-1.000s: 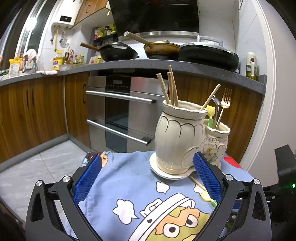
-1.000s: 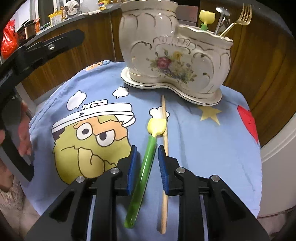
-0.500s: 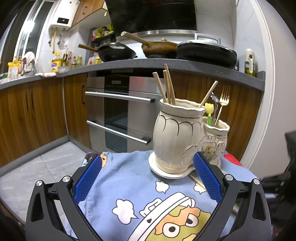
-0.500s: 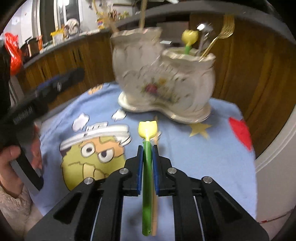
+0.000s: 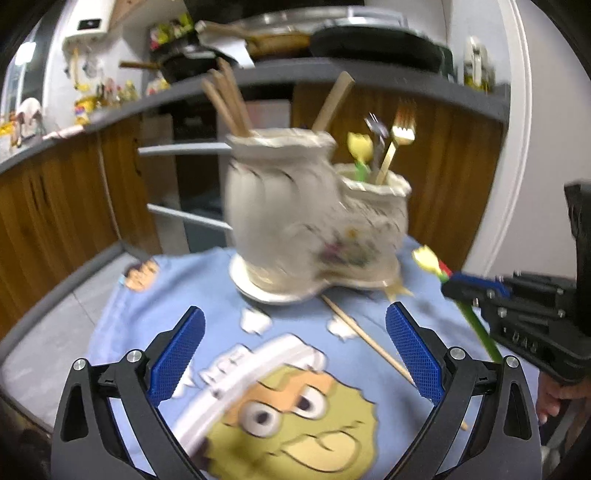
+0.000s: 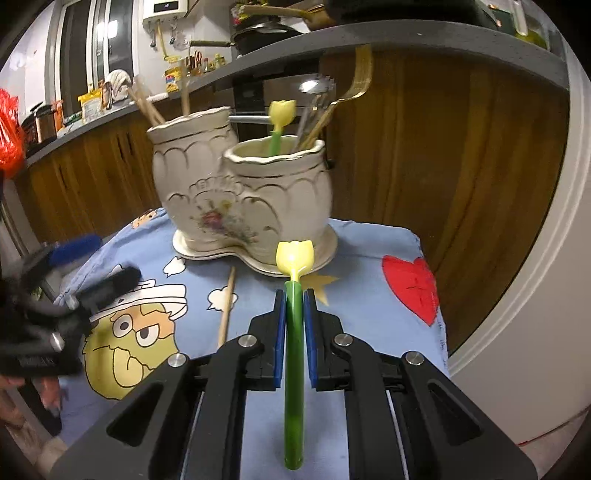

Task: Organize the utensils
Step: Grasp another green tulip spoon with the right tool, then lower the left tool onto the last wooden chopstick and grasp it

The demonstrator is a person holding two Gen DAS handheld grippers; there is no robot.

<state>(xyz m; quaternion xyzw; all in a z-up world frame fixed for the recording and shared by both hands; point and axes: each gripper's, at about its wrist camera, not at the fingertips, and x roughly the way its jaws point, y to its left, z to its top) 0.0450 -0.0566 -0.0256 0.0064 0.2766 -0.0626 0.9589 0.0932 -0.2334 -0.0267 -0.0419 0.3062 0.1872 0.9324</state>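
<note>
Tulip spoon (image 6: 294,354) is pinched in the right claw (image 6: 294,306), long axis toward 12 o'clock, yellow head aimed at the holder (image 6: 243,199). Left claw (image 5: 295,347) gapes empty; its view's blurry.

Behind my view runs a dark grey worktop (image 6: 424,40) over brown wooden cabinets (image 6: 461,147). Upper left of the frame, I see a white water heater (image 6: 164,9) and a window (image 6: 77,48); a white wall (image 6: 546,258) fills the right.

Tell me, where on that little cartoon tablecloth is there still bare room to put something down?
Bare cloth lies around the red heart, right of the ceramic holder, and over the cartoon face left of the loose chopstick. It is crowded straight ahead, where the holder's base and the chopstick sit.
</note>
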